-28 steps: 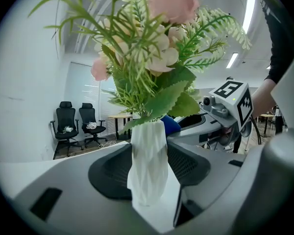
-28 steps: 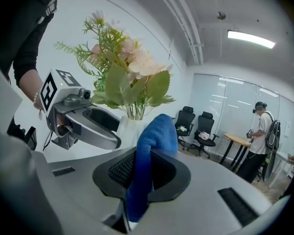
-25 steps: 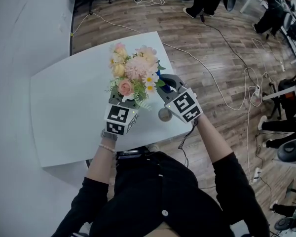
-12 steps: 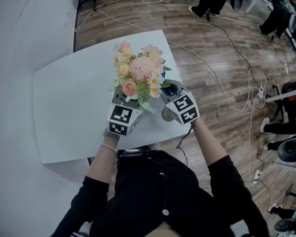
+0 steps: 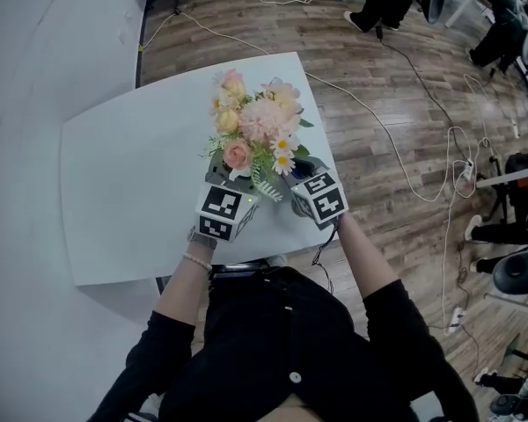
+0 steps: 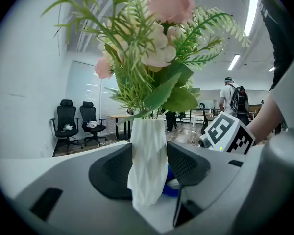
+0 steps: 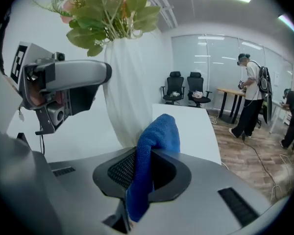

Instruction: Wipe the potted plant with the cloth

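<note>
1. The potted plant [image 5: 255, 126] consists of pink and cream flowers with green fronds in a white faceted vase [image 6: 148, 136]. It stands upright on the white surface [image 5: 123, 183], near the edge closest to the person.
2. The left tool [image 6: 148, 173] is clamped on the vase, with one pad pressing each side of its lower body.
3. The right tool [image 7: 147, 173] is clamped on a blue cloth [image 7: 159, 133]. A fold of the cloth projects above the jaws.
4. The right tool sits just beside the vase, on its right side, low over the surface. The cloth lies next to the lower part of the vase; contact between the two cannot be confirmed.
</note>
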`<state>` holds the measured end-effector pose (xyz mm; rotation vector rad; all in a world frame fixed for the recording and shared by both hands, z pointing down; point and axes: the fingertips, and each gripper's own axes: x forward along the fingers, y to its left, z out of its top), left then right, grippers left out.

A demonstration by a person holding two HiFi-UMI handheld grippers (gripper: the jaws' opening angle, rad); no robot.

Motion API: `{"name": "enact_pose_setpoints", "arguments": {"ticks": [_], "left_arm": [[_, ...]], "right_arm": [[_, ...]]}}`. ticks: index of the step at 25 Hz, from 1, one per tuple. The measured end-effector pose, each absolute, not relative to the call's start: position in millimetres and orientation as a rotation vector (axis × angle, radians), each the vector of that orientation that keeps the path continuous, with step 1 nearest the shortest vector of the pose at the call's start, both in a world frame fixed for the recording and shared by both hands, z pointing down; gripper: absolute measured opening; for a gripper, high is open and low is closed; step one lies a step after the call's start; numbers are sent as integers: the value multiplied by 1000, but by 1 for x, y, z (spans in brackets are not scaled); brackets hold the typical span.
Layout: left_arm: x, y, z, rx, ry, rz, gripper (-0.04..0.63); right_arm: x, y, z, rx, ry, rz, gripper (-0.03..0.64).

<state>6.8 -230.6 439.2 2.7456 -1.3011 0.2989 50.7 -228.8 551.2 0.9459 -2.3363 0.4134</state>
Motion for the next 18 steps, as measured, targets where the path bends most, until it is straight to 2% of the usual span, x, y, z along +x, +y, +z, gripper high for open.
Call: {"name": "enact_pose_setpoints", "arguments": {"ticks": [5, 6, 8, 12, 13, 15, 18], "left_arm": [[7, -229, 440, 2752, -1304, 313, 235], [7, -229, 440, 2753, -1303, 315, 235], [7, -230, 441, 2752, -1303, 321, 235], [7, -230, 441, 2742, -1313, 330, 234], [8, -230, 441, 2742, -1314, 330, 235], [8, -230, 441, 2744, -1315, 329, 234], [8, -231, 441, 2745, -1316, 324, 233]], "right_arm": [[47, -220, 567, 897, -2245, 477, 77], [47, -219, 570, 892, -2241, 506, 89], [49, -217, 576, 877, -2231, 567, 160], [59, -211, 575, 898, -2212, 662, 187], [64, -212, 573, 929, -2206, 666, 185], [72, -213, 572, 992, -2191, 673, 92], [78, -211, 574, 1066, -2167, 757, 84]]}}
